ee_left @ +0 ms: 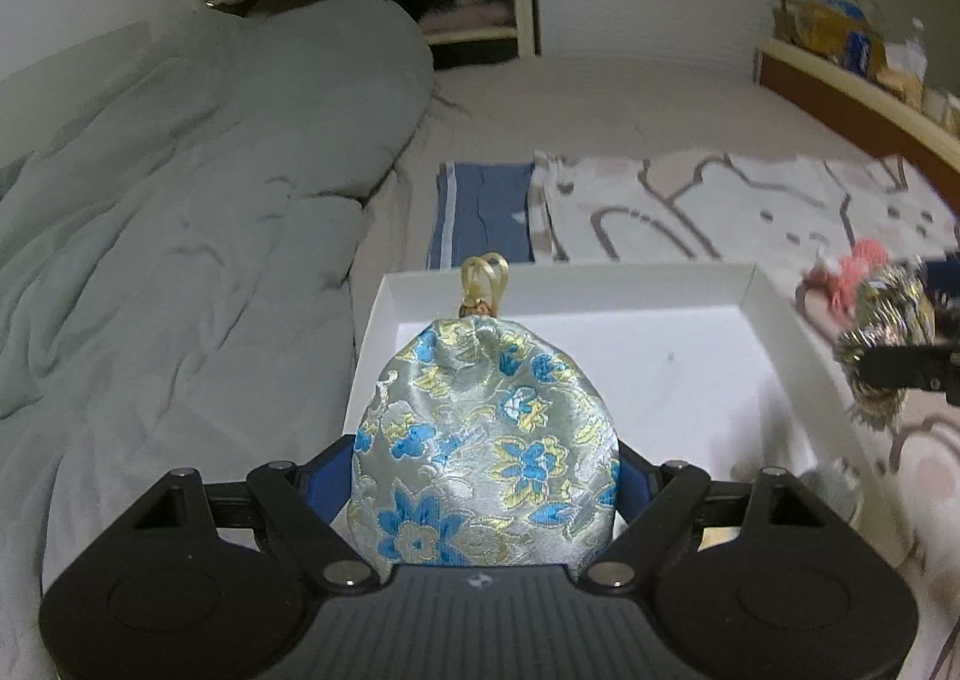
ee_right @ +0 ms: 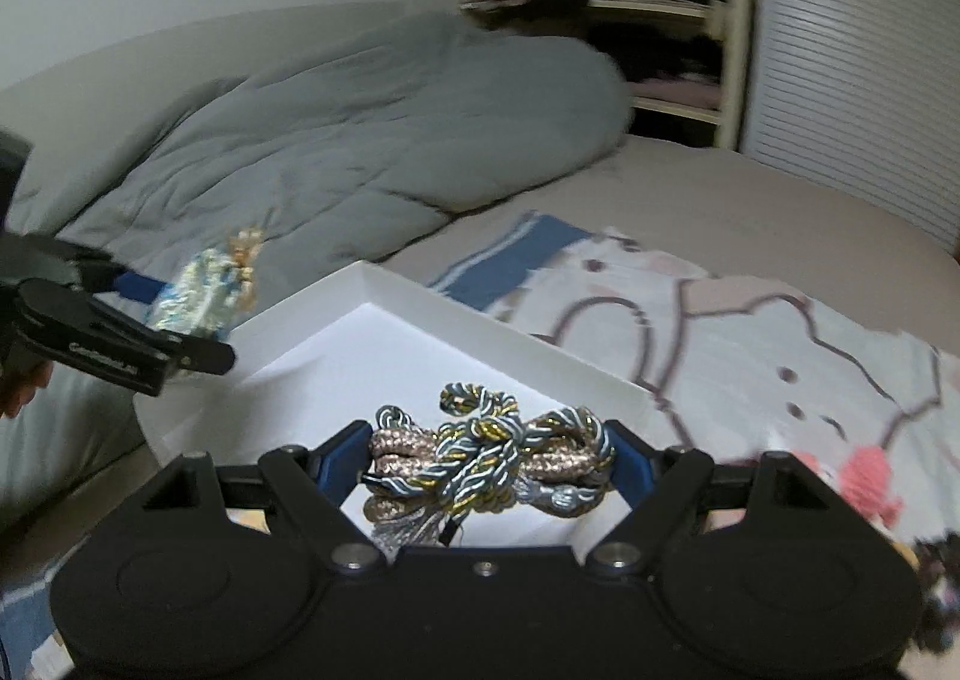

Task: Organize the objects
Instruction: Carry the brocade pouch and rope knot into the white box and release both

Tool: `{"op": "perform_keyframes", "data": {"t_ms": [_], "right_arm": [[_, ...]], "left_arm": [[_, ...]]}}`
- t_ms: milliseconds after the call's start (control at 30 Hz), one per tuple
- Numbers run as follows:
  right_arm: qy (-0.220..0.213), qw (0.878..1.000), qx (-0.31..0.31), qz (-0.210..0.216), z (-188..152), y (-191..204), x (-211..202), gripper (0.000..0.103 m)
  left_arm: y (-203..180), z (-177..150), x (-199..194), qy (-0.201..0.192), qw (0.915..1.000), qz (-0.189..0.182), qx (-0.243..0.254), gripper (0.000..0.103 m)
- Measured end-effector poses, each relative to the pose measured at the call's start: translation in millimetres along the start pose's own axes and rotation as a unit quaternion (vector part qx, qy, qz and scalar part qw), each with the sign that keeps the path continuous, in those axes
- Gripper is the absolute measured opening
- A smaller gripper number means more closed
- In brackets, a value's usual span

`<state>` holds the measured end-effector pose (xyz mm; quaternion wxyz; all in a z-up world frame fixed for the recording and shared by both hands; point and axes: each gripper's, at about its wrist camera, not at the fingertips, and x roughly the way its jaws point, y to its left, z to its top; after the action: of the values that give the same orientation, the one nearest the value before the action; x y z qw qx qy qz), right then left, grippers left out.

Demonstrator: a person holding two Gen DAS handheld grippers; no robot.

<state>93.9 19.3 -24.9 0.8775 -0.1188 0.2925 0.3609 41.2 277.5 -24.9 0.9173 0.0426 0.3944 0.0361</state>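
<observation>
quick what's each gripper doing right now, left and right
Left gripper: closed on the floral brocade pouch, above the white box.
Right gripper: closed on the knotted cord bundle.

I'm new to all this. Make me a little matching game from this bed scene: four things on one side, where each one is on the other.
Things:
1. floral pouch
2. knotted cord bundle
3. white box
4. grey duvet

Places:
A. heaped on the bed beside the box
B. between the right gripper's fingers
C. open on the bed
D. between the left gripper's fingers

Pairs: 1-D, 2-B, 3-C, 4-A
</observation>
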Motion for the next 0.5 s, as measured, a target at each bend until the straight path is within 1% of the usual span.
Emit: {"op": "perform_keyframes", "data": {"t_ms": [100,233,367,500], "right_arm": [[0.009,0.999,-0.034,0.021,6,14,13,0.082],[0.021,0.994,-0.087,0.055,11,34,27,0.082],[0.032,0.987,-0.129,0.093,14,54,42,0.082],[0.05,0.976,-0.168,0.131,17,71,53,0.083]], "left_arm": [[6,-4,8,0.01,0.9998,-0.008,0.017,0.083],[11,-15,20,0.031,0.9988,-0.023,0.029,0.083],[16,-28,30,0.049,0.9982,-0.024,0.025,0.083],[20,-42,34,0.05,0.9982,-0.022,0.025,0.084]]}}
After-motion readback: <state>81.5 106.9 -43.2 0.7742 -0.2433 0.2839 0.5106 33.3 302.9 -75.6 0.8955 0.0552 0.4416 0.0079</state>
